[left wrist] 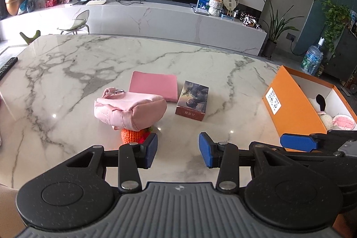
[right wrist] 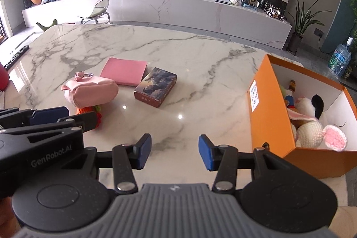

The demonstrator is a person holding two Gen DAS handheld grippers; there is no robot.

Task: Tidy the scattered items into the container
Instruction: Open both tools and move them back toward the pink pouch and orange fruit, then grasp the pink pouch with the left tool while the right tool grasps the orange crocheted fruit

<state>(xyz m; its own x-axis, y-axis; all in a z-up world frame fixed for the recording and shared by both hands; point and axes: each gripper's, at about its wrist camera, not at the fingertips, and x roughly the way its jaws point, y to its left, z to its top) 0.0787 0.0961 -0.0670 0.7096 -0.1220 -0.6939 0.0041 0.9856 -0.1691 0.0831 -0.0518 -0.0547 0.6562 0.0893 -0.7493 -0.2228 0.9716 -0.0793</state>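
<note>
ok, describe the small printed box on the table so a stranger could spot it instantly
Start at the marble table, left of the open orange box holding plush toys. Among the loose items mid-table, the card-sized box lies flat beside the flat pink square, on its right. It is the only dark item there, with a painted picture on top and a reddish-brown side; its neighbours are plain pink or orange.

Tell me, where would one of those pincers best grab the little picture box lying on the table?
Probably across the two long sides of the picture box, coming down from above. It lies flat with its wide printed face up, so that narrower width should fit between the open fingers. The left gripper and right gripper are both open.
</note>
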